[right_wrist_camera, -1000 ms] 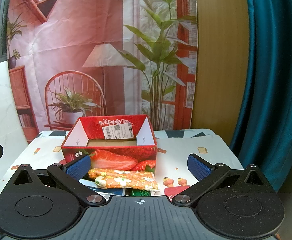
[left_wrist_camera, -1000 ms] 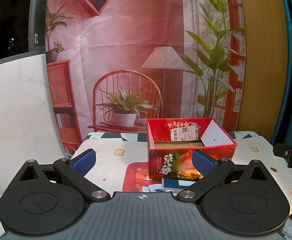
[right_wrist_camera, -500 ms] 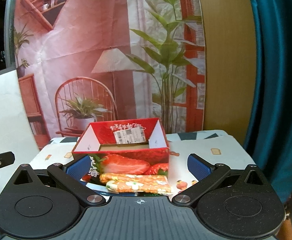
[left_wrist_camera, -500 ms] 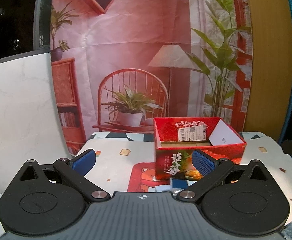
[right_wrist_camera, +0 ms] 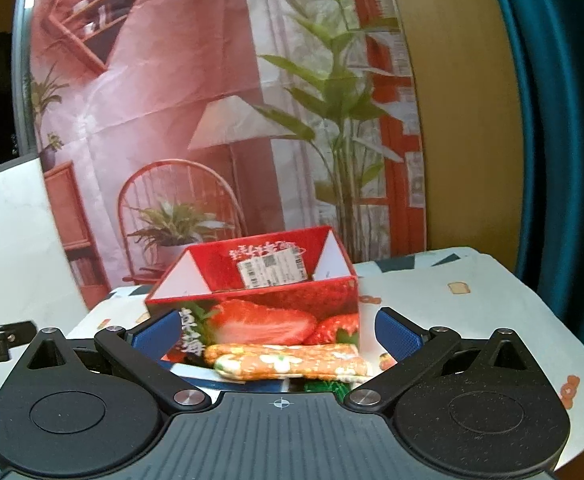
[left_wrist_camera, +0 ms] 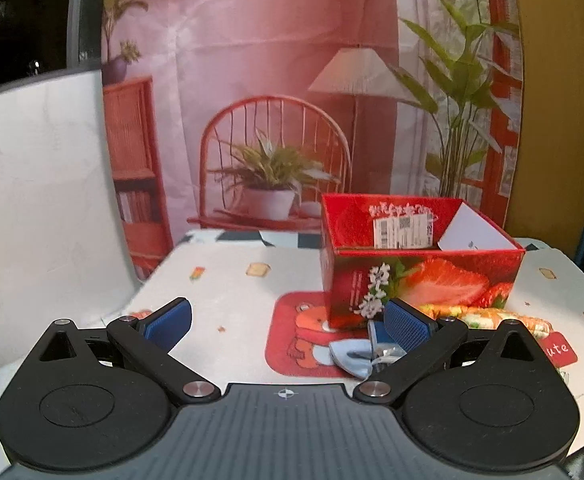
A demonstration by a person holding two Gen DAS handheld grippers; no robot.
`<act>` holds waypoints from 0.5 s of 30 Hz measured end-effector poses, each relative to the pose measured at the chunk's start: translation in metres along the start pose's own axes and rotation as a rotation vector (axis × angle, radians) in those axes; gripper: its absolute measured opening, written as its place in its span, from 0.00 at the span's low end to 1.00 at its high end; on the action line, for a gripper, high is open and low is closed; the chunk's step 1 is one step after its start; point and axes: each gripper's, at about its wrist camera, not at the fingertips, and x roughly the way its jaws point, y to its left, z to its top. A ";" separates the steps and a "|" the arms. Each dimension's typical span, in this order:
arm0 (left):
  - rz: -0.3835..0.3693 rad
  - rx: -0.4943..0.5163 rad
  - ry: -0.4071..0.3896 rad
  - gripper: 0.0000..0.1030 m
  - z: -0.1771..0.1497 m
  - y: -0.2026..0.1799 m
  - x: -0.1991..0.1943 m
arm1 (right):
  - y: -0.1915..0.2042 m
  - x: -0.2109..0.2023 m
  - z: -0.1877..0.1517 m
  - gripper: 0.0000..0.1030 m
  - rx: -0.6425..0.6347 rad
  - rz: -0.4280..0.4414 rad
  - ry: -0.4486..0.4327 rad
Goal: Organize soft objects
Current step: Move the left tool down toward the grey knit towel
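An open red strawberry-print box (left_wrist_camera: 420, 276) stands on the table; it also shows in the right wrist view (right_wrist_camera: 260, 304). An orange floral soft roll (right_wrist_camera: 288, 364) lies in front of the box, between my right gripper's fingers; in the left wrist view the roll (left_wrist_camera: 488, 316) lies right of my left gripper. A small light-blue soft item (left_wrist_camera: 352, 356) lies by the left gripper's right finger. My left gripper (left_wrist_camera: 288, 322) is open and empty. My right gripper (right_wrist_camera: 278, 332) is open and empty, just short of the roll.
A white tablecloth (left_wrist_camera: 228, 280) with small prints and a red bear mat (left_wrist_camera: 304, 332) covers the table. A white marble-look board (left_wrist_camera: 40, 208) stands at the left. A printed backdrop hangs behind, and a teal curtain (right_wrist_camera: 564, 140) hangs at the right.
Both grippers have shifted left and come closer to the box, which looks larger now. The right wrist view has tilted. Both stay open.
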 end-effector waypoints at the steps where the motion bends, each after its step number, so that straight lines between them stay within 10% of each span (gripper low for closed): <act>1: 0.000 0.000 0.004 1.00 -0.005 0.002 0.003 | -0.001 0.004 -0.005 1.00 -0.015 -0.016 0.001; 15: -0.101 -0.041 0.195 1.00 -0.050 0.016 0.057 | -0.012 0.040 -0.061 1.00 -0.011 -0.033 0.145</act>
